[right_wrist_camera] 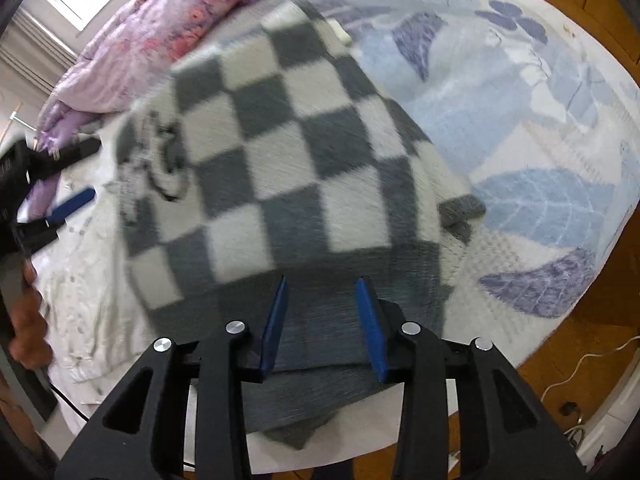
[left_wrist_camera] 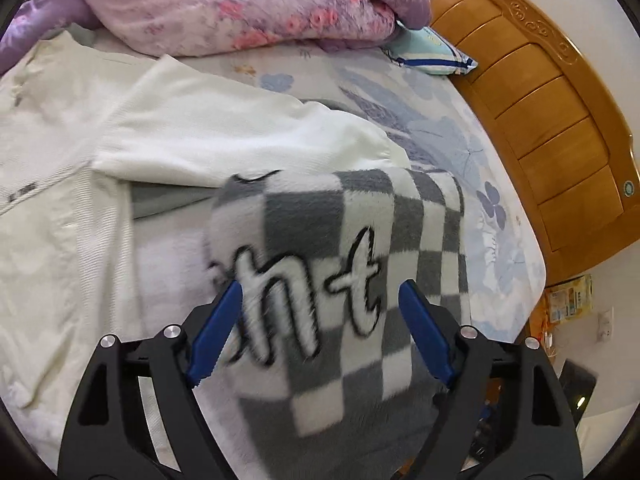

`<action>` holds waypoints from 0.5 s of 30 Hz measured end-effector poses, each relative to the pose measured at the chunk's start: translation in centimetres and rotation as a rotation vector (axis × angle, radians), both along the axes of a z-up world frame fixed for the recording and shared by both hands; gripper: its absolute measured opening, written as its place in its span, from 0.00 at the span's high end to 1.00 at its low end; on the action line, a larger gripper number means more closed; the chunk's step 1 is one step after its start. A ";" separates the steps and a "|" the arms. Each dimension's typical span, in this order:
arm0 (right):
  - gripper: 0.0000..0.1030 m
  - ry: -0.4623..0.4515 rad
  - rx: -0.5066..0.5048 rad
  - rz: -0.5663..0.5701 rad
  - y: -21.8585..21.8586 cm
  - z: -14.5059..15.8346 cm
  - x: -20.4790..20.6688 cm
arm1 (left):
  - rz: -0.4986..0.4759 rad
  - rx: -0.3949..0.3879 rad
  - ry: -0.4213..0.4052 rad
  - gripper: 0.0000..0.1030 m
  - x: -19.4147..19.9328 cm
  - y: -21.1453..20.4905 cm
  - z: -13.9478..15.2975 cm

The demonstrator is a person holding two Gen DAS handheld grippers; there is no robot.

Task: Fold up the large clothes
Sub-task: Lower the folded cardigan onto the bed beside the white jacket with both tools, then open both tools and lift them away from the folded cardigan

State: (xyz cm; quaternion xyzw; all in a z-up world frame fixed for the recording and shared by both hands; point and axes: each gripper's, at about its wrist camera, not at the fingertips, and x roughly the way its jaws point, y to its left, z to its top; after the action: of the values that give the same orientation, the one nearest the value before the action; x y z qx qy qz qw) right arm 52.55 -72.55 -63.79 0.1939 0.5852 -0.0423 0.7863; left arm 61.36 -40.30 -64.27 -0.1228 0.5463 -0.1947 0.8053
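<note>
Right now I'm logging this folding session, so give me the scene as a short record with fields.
surface: bed sheet, blue leaf print
garment being folded: checkered sweater, grey and white, black-outlined lettering
other garment: white top, spread flat beside it
bedding: pink quilt, bunched at the far end
left gripper: jaws open, over the sweater
right gripper: jaws open, at the sweater's grey hem

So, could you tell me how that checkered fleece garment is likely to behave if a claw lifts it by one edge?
The checkered fleece garment will probably flop and drape, since it already bends softly over itself on the bed. Its fuzzy pile suggests it should grip the pads rather than slip. It looks thick, so likely bulky yet fairly light. Both the left claw and right claw are open.
</note>
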 end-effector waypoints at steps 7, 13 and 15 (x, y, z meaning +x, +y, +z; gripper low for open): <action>0.62 -0.080 0.027 0.096 6.0 7.0 -0.5 | 0.057 0.076 -0.074 0.20 -4.4 5.3 5.6; 0.56 -0.170 0.063 0.169 13.4 14.8 -3.3 | 0.104 0.132 -0.177 0.17 -10.0 12.0 14.0; 0.53 -0.202 0.072 0.186 16.0 17.3 -4.8 | 0.120 0.138 -0.206 0.15 -12.2 14.5 16.8</action>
State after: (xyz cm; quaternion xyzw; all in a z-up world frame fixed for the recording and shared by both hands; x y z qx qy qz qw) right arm 47.77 -56.56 -46.48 0.1702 0.5198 0.0717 0.8341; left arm 49.19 -25.76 -47.50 -0.0788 0.4646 -0.1197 0.8738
